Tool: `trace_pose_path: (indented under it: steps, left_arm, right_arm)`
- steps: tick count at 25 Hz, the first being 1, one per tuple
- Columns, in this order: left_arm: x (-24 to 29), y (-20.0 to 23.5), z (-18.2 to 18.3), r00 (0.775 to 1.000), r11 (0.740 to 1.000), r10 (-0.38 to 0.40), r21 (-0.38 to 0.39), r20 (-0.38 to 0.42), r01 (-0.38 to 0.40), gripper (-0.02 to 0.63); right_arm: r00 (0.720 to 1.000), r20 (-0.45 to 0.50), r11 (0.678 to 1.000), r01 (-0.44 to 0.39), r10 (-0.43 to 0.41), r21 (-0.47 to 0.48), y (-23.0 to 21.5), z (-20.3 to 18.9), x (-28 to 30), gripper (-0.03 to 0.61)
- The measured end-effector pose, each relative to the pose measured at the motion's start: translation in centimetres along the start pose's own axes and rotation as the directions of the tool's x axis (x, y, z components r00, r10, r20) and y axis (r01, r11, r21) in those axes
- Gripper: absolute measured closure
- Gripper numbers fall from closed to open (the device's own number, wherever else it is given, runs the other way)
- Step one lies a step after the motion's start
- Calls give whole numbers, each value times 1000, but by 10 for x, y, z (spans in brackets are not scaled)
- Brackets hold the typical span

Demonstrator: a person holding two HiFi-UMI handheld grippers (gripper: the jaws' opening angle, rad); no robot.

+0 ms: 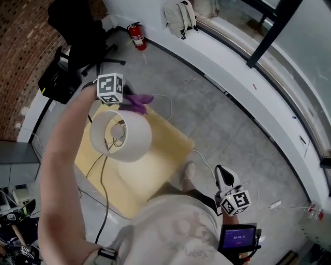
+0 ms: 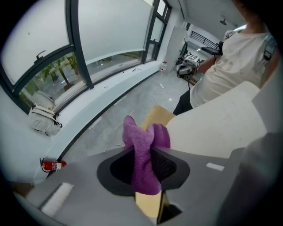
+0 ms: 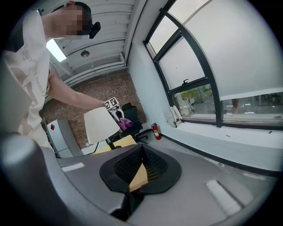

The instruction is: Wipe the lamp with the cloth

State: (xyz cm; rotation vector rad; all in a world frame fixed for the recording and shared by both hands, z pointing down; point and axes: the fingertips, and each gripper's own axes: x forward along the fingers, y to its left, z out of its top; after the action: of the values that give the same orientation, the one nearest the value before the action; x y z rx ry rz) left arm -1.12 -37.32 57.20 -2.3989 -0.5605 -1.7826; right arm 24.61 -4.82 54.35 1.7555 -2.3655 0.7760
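Observation:
A white lamp shade (image 1: 121, 135) stands over a yellow table (image 1: 160, 155). My left gripper (image 1: 124, 103) is at the shade's far upper rim, shut on a purple cloth (image 1: 138, 101) that sticks out beyond its tips. In the left gripper view the cloth (image 2: 139, 137) is pinched between the pads, with the shade (image 2: 221, 119) close on the right. My right gripper (image 1: 222, 176) hangs low at the right, away from the lamp, jaws together with nothing in them. From the right gripper view (image 3: 142, 152) the lamp (image 3: 99, 125) and cloth (image 3: 125, 123) are far off.
A red fire extinguisher (image 1: 137, 36) and a pale backpack (image 1: 181, 15) rest against the curved window ledge. A black office chair (image 1: 77, 31) stands at the far left. The lamp's cable (image 1: 103, 186) runs off the table; a white cable (image 1: 207, 163) lies on the floor.

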Motion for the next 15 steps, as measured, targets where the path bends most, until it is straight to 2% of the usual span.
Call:
trace_pose_path:
  steps: [5, 10, 12, 15]
  left_arm:
    - [-54, -19, 46, 996, 997, 20, 76, 93, -27, 522]
    - [-112, -43, 81, 994, 984, 21, 173, 110, -40, 520]
    - [-132, -53, 91, 994, 982, -1, 188, 113, -20, 520]
    - [-148, -71, 99, 991, 982, -79, 182, 109, 58, 520]
  right_arm:
    - [1000, 22, 1000, -15, 15, -5, -1, 5, 1, 565]
    - [998, 36, 999, -49, 50, -16, 12, 6, 4, 565]
    - [998, 46, 999, -46, 46, -10, 9, 6, 3, 565]
    - [998, 48, 999, -39, 39, -1, 6, 3, 0, 565]
